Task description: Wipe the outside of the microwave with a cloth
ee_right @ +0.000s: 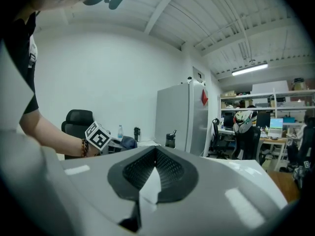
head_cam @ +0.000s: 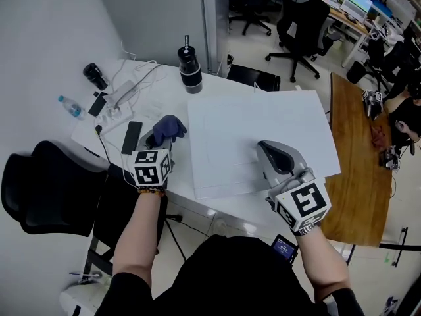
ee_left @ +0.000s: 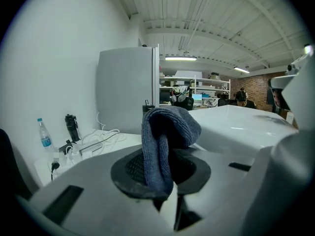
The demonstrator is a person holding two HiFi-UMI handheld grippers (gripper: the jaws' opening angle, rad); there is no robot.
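Observation:
The microwave (head_cam: 263,124) is a big white box on the desk, seen from above; its top also shows in the left gripper view (ee_left: 236,127). My left gripper (head_cam: 160,138) sits at the box's left side, shut on a dark blue cloth (head_cam: 171,128). In the left gripper view the cloth (ee_left: 165,132) stands up folded between the pads of the left gripper (ee_left: 160,178). My right gripper (head_cam: 271,151) rests over the front right of the white top. In its own view the right gripper (ee_right: 156,154) has its pads together with nothing in them.
On the desk to the left are a black flask (head_cam: 190,69), a water bottle (head_cam: 69,106), a power strip with cables (head_cam: 122,94) and a phone (head_cam: 131,137). A black chair (head_cam: 46,186) is at my left, a wooden table (head_cam: 358,170) at my right. A grey cabinet (ee_left: 125,90) stands behind.

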